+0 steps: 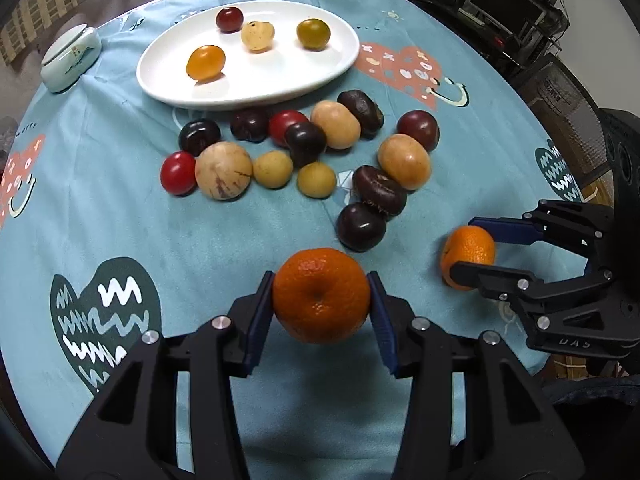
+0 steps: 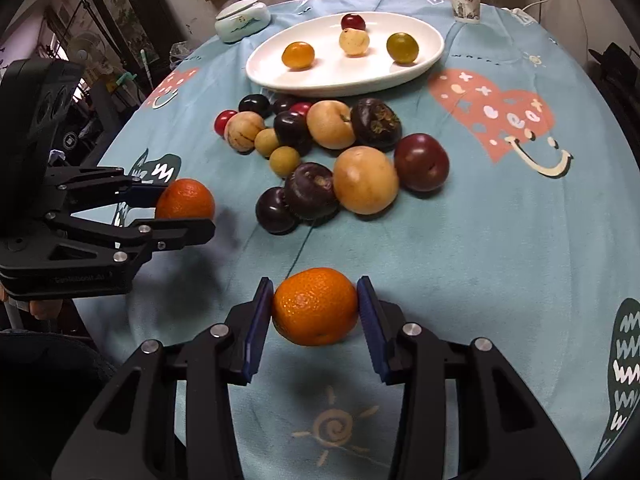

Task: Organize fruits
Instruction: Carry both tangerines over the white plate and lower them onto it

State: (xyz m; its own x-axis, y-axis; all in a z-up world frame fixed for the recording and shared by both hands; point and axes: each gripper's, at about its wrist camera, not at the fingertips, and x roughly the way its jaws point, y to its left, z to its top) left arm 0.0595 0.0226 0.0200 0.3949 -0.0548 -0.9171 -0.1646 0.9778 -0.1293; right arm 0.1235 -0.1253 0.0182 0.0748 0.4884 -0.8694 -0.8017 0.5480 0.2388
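So I've got my left hand-held gripper [image 1: 320, 304] clamped on a round orange mandarin [image 1: 321, 295], blue pads touching both sides, lifted a bit over the round surface with the light-blue patterned cloth [image 1: 240, 232]. Right hand-held gripper [image 2: 316, 308] is gripping a second orange mandarin [image 2: 315, 306] the same way, near the cloth's sun print. Mixed pile of dark purple, tan and red fruits [image 1: 312, 152] lies loose mid-surface, just in front of the white oval plate [image 1: 168, 76]. Plate carries four small fruits: orange, pale tan, dark red, olive green. Paper cup [image 2: 463, 2] and a lidded pale ceramic jar [image 2: 241, 20] sit at the far edge
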